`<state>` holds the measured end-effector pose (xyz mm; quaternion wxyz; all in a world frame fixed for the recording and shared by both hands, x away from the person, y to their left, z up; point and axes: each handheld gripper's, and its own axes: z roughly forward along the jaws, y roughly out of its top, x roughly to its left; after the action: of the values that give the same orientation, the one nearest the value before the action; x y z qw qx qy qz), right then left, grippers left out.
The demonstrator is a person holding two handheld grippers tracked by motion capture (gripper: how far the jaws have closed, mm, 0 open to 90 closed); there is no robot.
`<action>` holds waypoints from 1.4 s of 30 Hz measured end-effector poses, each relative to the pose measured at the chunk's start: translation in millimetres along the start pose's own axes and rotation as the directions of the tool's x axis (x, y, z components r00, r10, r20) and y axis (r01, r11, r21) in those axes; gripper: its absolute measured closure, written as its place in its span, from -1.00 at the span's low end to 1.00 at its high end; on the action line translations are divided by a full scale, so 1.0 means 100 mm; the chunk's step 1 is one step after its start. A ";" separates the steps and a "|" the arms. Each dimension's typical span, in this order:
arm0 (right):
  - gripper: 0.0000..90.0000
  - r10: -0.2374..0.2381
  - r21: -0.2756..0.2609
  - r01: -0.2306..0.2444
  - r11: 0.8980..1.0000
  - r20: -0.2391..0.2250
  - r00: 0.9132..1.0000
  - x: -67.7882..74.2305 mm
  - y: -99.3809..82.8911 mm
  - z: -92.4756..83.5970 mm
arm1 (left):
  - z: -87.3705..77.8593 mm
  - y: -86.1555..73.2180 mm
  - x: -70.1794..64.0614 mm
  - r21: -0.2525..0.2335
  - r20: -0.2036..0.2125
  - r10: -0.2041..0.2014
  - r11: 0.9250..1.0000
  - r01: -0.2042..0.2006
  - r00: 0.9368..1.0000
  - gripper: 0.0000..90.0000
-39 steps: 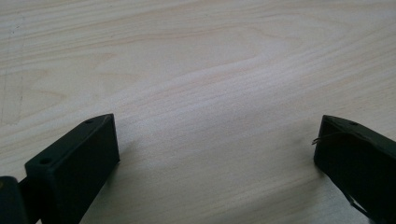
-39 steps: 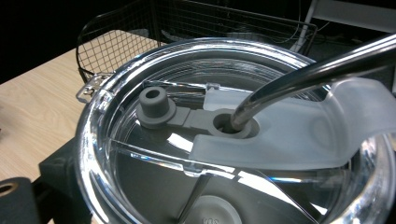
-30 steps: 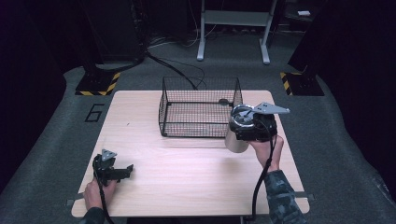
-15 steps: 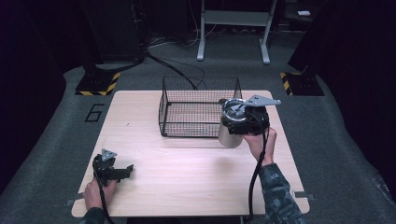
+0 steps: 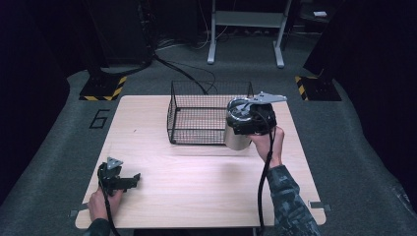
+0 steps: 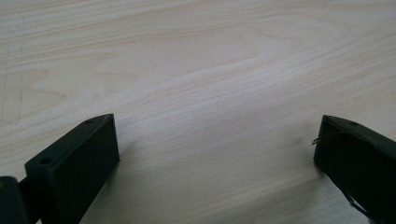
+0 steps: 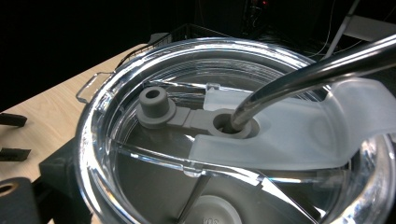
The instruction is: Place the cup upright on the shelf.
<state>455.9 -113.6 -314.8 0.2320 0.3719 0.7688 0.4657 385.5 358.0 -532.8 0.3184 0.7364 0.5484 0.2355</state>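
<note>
Left gripper (image 5: pixel 129 179) lies low on the surface (image 5: pixel 196 172), fingers (image 6: pixel 74 158) spread wide; right gripper (image 5: pixel 251 120), held raised in the right hand (image 5: pixel 268 142), clamps a tumbler (image 5: pixel 236 135)

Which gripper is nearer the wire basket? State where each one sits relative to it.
Right. The right gripper holds a steel tumbler at the wire basket's near right corner. The left gripper rests open near the table's near left corner, well clear of the basket.

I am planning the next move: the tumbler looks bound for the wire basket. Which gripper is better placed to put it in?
The right. The right gripper already holds the steel tumbler against the wire basket's right side. The left gripper rests open near the table's front left corner, far from both.
</note>
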 end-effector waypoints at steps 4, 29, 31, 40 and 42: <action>-0.92 -0.002 0.001 0.002 1.000 -0.003 1.000 0.00 0.05 0.04 | 0.00 0.00 0.00 0.000 0.000 0.000 1.000 0.000 1.000 -1.00; -0.92 -0.007 -0.009 0.006 1.000 -0.007 1.000 -0.03 0.41 0.22 | 0.00 0.00 0.00 0.000 0.000 0.000 1.000 0.000 1.000 -1.00; -0.92 -0.013 -0.005 0.013 1.000 -0.007 1.000 -0.04 0.44 0.25 | 0.00 0.00 0.00 0.000 0.000 0.000 1.000 0.000 1.000 -1.00; -0.92 -0.011 0.002 0.011 1.000 0.000 1.000 -0.06 0.54 0.36 | 0.00 0.00 0.00 0.000 0.000 0.000 1.000 0.000 1.000 -1.00; -0.92 -0.006 0.008 0.006 1.000 0.001 1.000 -0.06 0.56 0.39 | 0.00 0.00 0.00 0.001 0.000 0.000 1.000 0.000 1.000 -1.00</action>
<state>507.0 -81.3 -282.6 0.2321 0.3706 0.7718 0.4616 385.5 358.0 -532.7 0.3182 0.7367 0.5484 0.2354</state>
